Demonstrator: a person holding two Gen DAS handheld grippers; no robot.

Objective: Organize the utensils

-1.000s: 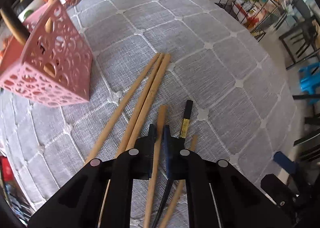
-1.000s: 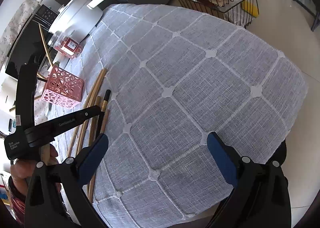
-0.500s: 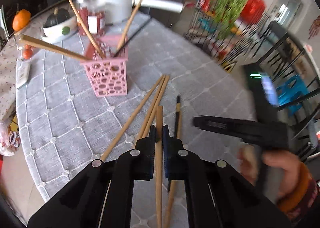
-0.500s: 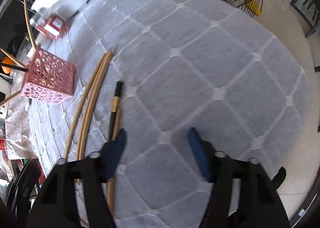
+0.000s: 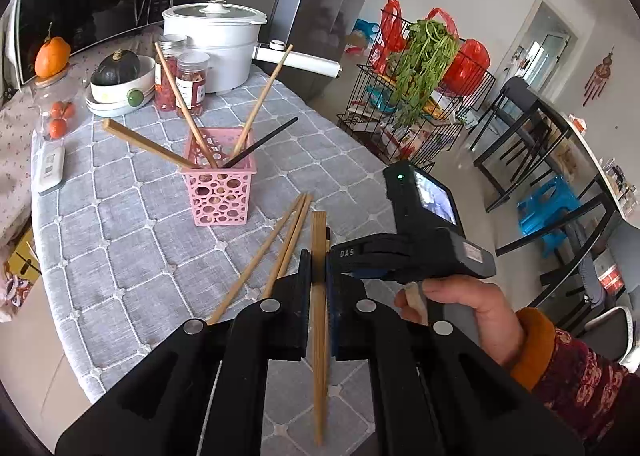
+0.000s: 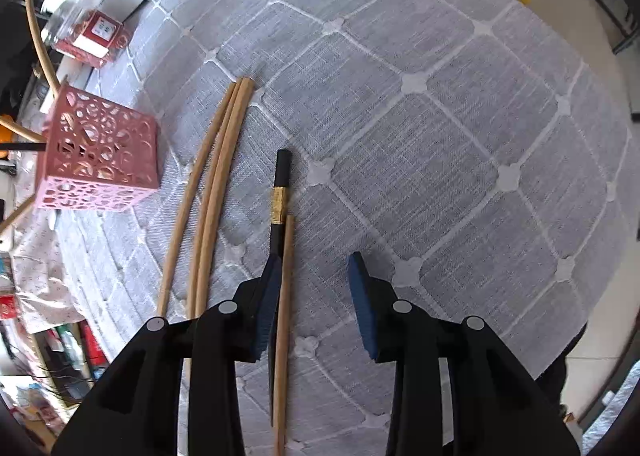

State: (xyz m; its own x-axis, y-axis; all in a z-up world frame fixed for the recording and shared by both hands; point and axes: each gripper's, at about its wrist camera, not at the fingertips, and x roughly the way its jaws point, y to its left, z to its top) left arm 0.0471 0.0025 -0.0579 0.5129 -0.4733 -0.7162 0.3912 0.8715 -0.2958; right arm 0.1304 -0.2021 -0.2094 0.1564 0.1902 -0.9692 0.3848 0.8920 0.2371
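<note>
Change: since the earlier frame we lifted the left gripper (image 5: 318,280) with its wooden chopstick (image 5: 319,296) above the cloth; the right gripper (image 6: 314,296) narrowed and came over the loose sticks.
Left gripper: we keep it clamped on the wooden chopstick, pads tight against both sides.
Right gripper: jaws are closing, partly open; a thin wooden chopstick (image 6: 285,296) lies just inside its left pad, beside the black chopstick (image 6: 279,192). Whether the pad touches, we cannot tell.
Pink basket (image 5: 219,192): upright on the grey tablecloth (image 5: 132,240), with several chopsticks inside.
Three long chopsticks (image 6: 208,208): flat between basket and black chopstick.
</note>
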